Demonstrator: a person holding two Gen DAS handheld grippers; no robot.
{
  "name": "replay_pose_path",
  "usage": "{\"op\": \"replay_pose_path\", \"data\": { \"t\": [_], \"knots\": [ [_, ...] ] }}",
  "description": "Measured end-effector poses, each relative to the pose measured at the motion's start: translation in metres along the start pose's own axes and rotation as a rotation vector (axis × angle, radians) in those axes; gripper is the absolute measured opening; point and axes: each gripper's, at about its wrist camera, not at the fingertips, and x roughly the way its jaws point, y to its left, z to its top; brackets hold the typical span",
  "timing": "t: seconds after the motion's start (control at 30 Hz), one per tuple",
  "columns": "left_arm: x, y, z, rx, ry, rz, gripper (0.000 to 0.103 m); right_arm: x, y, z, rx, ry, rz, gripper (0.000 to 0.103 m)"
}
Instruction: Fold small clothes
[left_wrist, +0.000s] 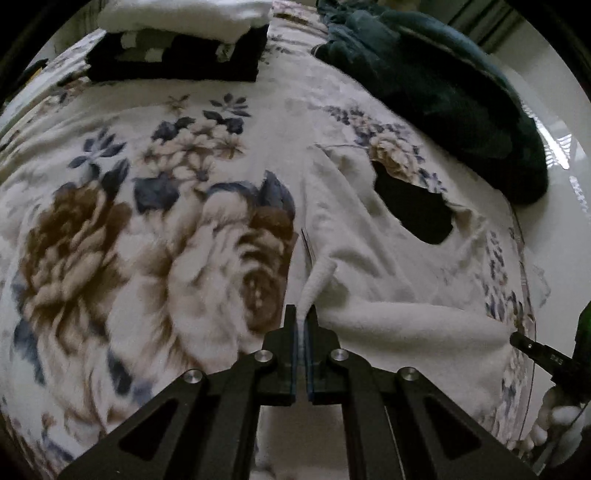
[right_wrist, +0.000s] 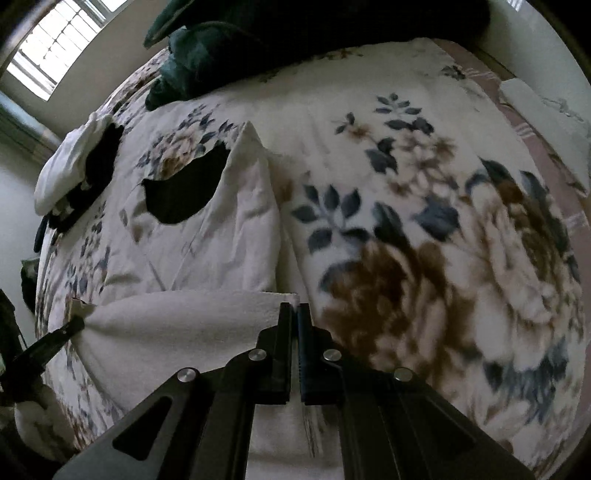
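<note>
The left hand-held gripper is clamped on a pinched corner of the white garment, and the right hand-held gripper is closed on the opposite corner of the same near hem. That hem runs taut between them, crosswise, while the garment's length stretches straight away from both across the bed, dark neckline at the far end. Neither hand is nearer; a fold would carry the hem forward toward the neckline. A folded stack waits at the bed's far edge, beside a dark green blanket.
</note>
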Motion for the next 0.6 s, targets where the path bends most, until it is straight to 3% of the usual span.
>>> {"op": "replay_pose_path", "data": {
  "t": [0.27, 0.37, 0.43, 0.47, 0.53, 0.6],
  "knots": [
    [0.049, 0.012, 0.018, -0.011, 0.114, 0.009, 0.002, 0.040, 0.008, 0.029, -0.003, 0.013, -0.032, 0.002],
    [0.055, 0.017, 0.019, -0.047, 0.167, -0.019, 0.007, 0.064, 0.004, 0.034, 0.032, 0.111, -0.048, 0.003],
    [0.045, 0.022, 0.018, -0.093, 0.167, -0.035, 0.014, 0.066, -0.002, 0.034, 0.077, 0.131, -0.046, 0.011],
    [0.036, 0.025, 0.017, -0.116, 0.156, -0.036, 0.019, 0.061, -0.004, 0.034, 0.097, 0.126, -0.043, 0.024],
    [0.014, 0.028, 0.011, -0.154, 0.122, -0.060, 0.032, 0.044, -0.003, 0.028, 0.109, 0.097, -0.040, 0.039],
    [-0.002, 0.028, 0.003, -0.172, 0.110, -0.067, 0.042, 0.020, 0.005, 0.015, 0.086, 0.078, -0.013, 0.041]
  ]
}}
